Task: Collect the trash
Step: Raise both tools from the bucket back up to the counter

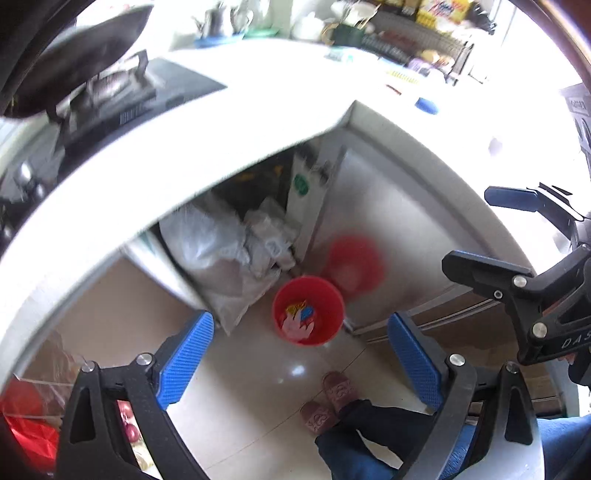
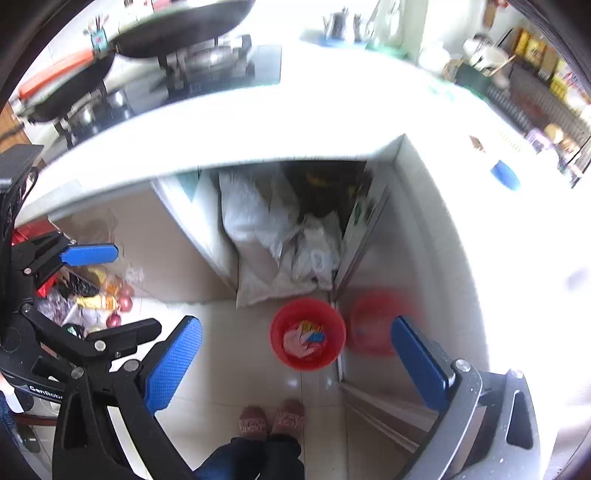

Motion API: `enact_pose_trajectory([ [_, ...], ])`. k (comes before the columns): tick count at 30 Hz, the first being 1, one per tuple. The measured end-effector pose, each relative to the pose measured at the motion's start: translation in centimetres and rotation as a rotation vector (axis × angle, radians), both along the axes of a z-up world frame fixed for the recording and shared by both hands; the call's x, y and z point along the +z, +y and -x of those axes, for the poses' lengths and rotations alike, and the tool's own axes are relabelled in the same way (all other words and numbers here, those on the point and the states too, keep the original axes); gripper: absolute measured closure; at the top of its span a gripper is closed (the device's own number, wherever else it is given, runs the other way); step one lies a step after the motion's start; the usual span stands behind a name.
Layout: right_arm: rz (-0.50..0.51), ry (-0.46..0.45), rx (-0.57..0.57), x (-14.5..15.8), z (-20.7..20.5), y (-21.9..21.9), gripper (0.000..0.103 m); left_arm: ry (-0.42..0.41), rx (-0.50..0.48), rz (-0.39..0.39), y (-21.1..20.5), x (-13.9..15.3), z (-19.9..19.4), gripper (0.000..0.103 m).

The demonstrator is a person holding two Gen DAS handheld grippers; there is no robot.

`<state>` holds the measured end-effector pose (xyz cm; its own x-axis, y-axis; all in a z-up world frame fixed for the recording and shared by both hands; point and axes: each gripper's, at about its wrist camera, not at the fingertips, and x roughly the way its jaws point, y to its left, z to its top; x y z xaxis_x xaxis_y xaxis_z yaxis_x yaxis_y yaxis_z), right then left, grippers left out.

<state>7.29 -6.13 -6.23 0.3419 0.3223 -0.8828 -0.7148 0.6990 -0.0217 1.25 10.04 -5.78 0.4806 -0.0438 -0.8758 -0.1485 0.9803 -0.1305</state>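
The white L-shaped kitchen tabletop (image 2: 332, 122) sweeps across the upper half of both views, bright and partly overexposed, with dark round pans (image 2: 184, 29) on a stove at its upper left. Below its inner corner, near the centre of each frame, stands an open cabinet recess holding crumpled whitish plastic bags (image 2: 280, 236). On the pale tiled floor (image 2: 221, 369) just in front of that recess sits the round red plastic waste bucket (image 2: 307, 334), upright, its open mouth facing straight up toward the cameras; being round, it shows no long axis in plan, and its axis runs vertically. Inside it lies crumpled pink, yellow and blue trash (image 2: 304, 338); a red reflection of the bucket shows on the shiny cabinet door to its right. The person's slippered feet (image 2: 271, 421) appear at lower centre.

The left gripper (image 1: 301, 365) frames the bucket from above, its blue-padded jaws spread wide with nothing between them. The right gripper (image 2: 295, 363) likewise has its jaws spread to full width and empty; it also appears at the right edge of the left view.

Judged from this layout, one deposit is complete and the hands are free for the next item. To do the step well, further trash should be sought on the tabletop, pinched firmly, and released only when centred over the bucket's mouth.
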Motion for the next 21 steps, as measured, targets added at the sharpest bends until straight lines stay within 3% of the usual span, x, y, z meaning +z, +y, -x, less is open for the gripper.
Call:
enact_pose_trajectory([
  [5,-0.029,-0.044,-0.053,5.0,-0.3,-2.0,0.001,-0.057,-0.045,-0.038,-1.6,5.6,-1.3,0.008],
  [10,-0.040,-0.084,-0.103,8.2,-1.4,-4.0,0.001,-0.120,-0.077,-0.046,-3.0,10.0,-3.1,0.008],
  [16,-0.075,-0.102,-0.168,11.0,-3.5,-6.2,0.001,-0.143,-0.132,-0.081,-5.1,13.4,-6.3,0.006],
  [17,-0.078,-0.103,-0.173,11.3,-3.8,-6.5,0.001,-0.150,-0.136,-0.079,-5.2,13.9,-6.9,0.001],
  [21,-0.090,-0.112,-0.191,12.0,-5.6,-7.3,0.001,-0.169,-0.125,-0.058,-4.9,14.8,-9.4,0.000],
])
